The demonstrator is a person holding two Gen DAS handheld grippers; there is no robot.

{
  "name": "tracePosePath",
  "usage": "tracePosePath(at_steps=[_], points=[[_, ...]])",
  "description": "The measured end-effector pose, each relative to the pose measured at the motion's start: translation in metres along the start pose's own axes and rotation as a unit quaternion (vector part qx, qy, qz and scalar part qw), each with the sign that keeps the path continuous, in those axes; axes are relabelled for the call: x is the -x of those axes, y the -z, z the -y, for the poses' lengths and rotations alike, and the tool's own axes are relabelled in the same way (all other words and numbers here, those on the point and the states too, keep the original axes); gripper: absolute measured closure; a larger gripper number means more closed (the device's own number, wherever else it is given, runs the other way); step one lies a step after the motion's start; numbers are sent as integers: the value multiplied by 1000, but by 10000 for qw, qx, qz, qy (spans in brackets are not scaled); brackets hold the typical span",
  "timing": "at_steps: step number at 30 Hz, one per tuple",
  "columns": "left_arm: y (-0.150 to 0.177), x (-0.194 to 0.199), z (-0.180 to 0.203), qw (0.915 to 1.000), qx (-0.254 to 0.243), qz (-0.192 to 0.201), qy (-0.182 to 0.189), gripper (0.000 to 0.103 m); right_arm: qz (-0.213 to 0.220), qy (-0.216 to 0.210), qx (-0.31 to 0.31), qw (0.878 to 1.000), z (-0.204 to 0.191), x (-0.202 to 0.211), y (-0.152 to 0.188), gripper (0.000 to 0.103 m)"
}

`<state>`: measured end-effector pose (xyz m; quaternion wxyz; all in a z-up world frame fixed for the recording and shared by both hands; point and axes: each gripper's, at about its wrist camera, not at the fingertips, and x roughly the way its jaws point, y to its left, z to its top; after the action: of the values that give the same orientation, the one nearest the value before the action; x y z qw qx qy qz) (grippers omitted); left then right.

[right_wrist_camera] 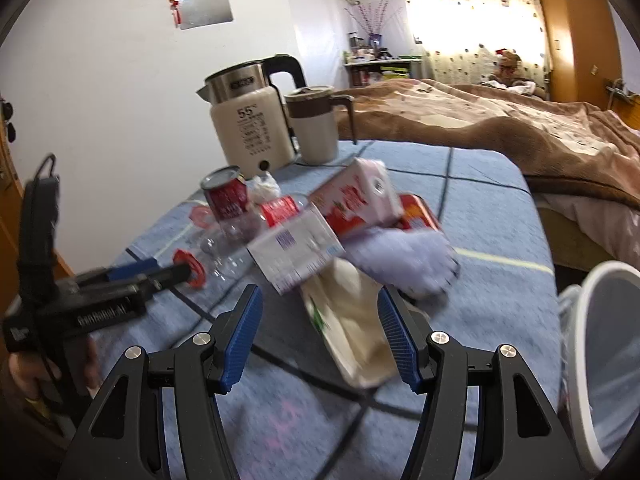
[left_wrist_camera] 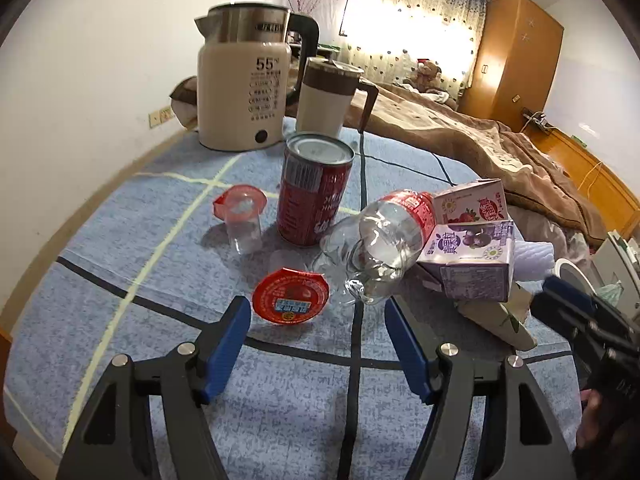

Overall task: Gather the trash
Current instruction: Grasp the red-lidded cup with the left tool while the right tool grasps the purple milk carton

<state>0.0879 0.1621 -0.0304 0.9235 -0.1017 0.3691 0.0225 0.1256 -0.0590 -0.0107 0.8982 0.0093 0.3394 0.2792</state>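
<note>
A table covered with a blue cloth (left_wrist_camera: 120, 280) crossed by dark and pale lines holds a scatter of trash. At the far left stands a cream electric kettle (left_wrist_camera: 244, 92), with a lidded mug (left_wrist_camera: 326, 98) just to its right. Nearer, from left to right, lie a small clear cup with a red rim (left_wrist_camera: 242, 218), an upright red can (left_wrist_camera: 314, 190), a round red foil lid (left_wrist_camera: 290, 296) flat on the cloth, a crushed clear plastic bottle (left_wrist_camera: 380, 244) on its side, and two drink cartons, the purple carton (left_wrist_camera: 472, 260) in front of the pink carton (left_wrist_camera: 474, 202). The left gripper (left_wrist_camera: 318, 340) hovers over the cloth with its blue-padded jaws wide apart and nothing between them; the foil lid lies just beyond them. Further right, the right gripper (right_wrist_camera: 320, 340) also stands wide open, its jaws on either side of a flattened pale paper carton (right_wrist_camera: 352, 332) without visibly pressing it. At the far right edge is a white bin (right_wrist_camera: 600, 360).
</note>
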Motion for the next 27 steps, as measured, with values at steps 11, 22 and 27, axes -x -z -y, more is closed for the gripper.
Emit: tracePosePath(at_steps=[11,22,27], points=[[-2,-18,-11,9997,61,-229,62,31,-232,-81,600,9979,-13,-31,-23,35],[-4,-35,-18,9991,54,-408,44,31,-453,85,855,9953,-22,-53,-23,35],[-6,-35,-20,9992,155,-350,101,31,-531,6,601,9968,-15,-55,-20,37]])
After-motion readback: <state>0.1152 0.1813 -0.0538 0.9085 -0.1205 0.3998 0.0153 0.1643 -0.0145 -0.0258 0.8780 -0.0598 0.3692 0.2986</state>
